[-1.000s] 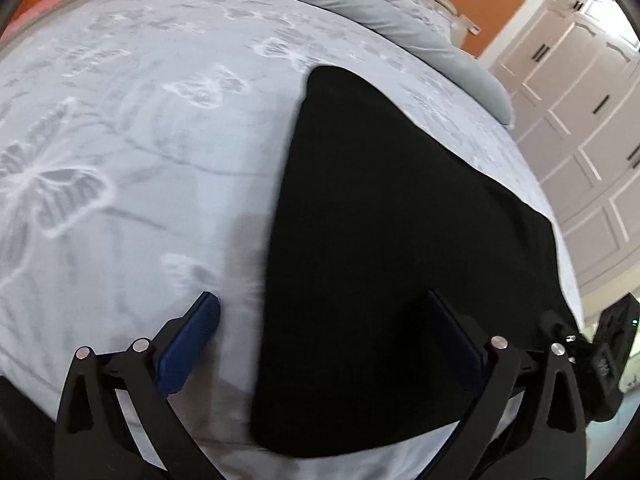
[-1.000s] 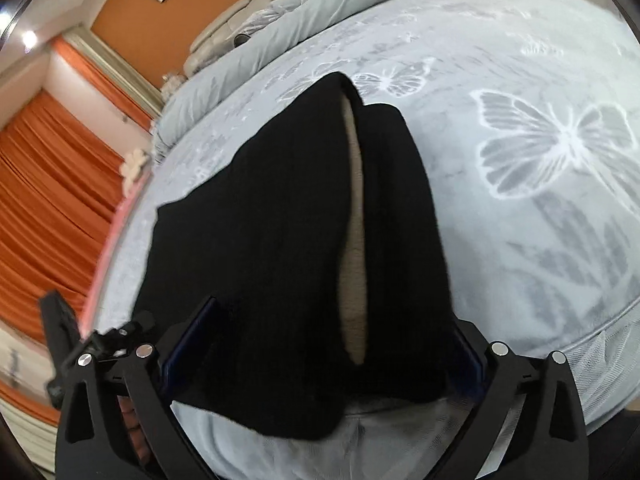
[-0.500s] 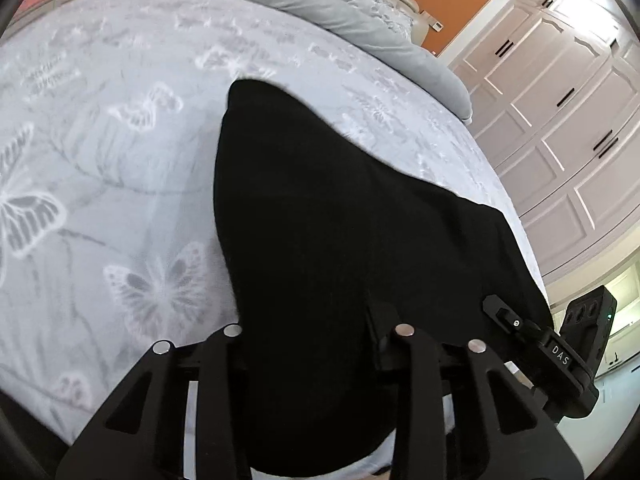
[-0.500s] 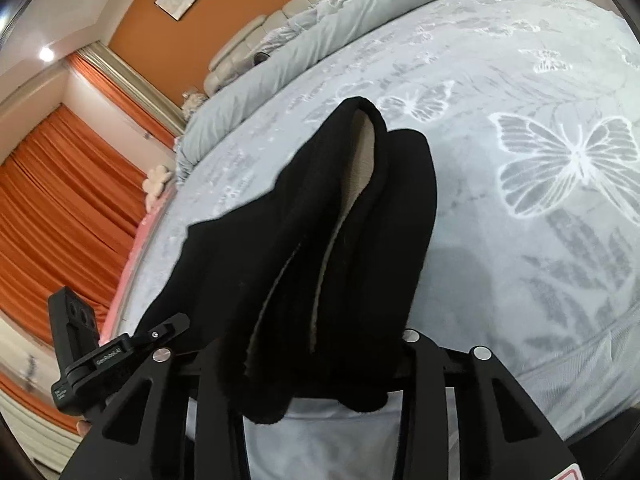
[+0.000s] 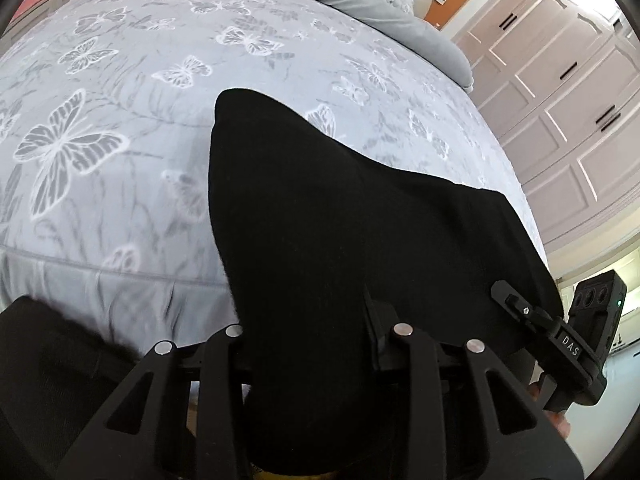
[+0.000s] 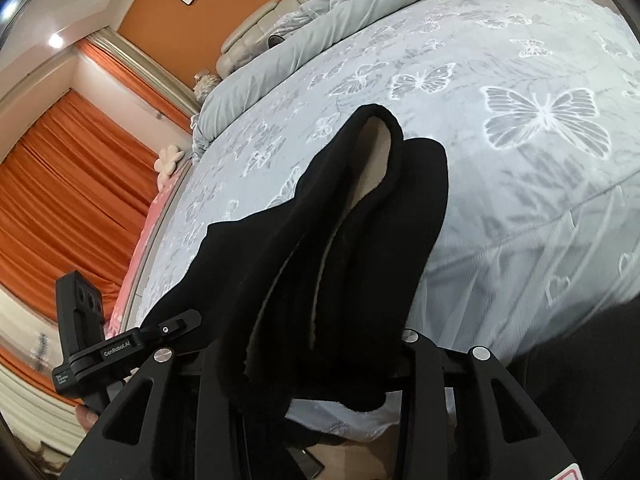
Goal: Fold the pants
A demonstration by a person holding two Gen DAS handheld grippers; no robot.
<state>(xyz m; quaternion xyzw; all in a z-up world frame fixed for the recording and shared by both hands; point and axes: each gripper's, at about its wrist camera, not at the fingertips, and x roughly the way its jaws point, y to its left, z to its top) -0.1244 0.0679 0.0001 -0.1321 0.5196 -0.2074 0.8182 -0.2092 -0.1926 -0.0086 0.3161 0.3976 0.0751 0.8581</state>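
Both grippers hold the near edge of the black pants (image 5: 340,240) above the bed (image 5: 120,140).

In the left wrist view the left gripper (image 5: 316,344) has its jaws narrow and pressed on a thick bunch of black cloth, which hangs down between them. From there the pants stretch up and away over the grey cover with white butterflies, and the far end lies on it. At the right edge of this view the right gripper (image 5: 560,340) is seen from the side, against the same edge of the cloth. In the right wrist view the right gripper (image 6: 320,356) is closed narrow on the folded cloth; a beige lining (image 6: 372,152) shows inside the open waist. The left gripper (image 6: 120,344) is at the left there. The white wardrobe (image 5: 560,100) and orange curtains (image 6: 60,200) stand behind the bed.
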